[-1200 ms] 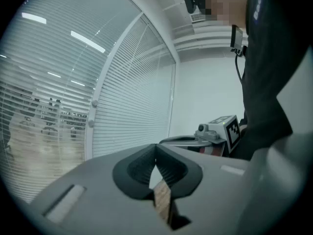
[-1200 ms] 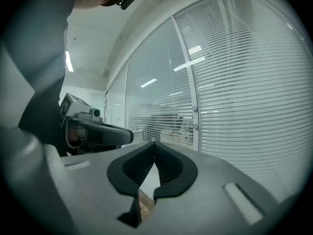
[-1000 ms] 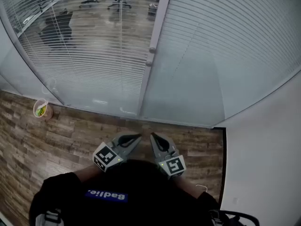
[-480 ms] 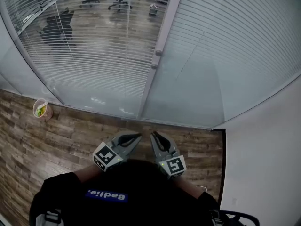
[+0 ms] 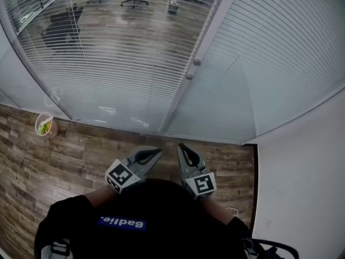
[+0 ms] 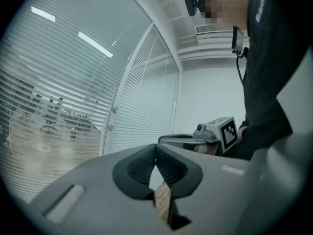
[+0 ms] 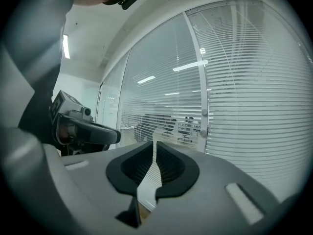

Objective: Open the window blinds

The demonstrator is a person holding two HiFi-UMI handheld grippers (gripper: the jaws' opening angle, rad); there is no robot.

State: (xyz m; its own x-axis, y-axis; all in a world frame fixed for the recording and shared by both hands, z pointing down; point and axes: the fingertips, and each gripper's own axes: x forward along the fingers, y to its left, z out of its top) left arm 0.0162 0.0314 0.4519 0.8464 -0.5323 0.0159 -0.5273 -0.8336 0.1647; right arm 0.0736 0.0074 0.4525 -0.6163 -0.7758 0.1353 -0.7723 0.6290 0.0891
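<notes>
Blinds ahead; left tool, right tool held low, jaws together.

Head view: dimmish, flat cool light, no hard shadows; floor darkens toward 8 o'clock. Gripper views brighter, strip lights glaring at 10 o'clock in the left one. Heavy fisheye: blinds slats bow, corners vignette black. Near foreground soft.
</notes>
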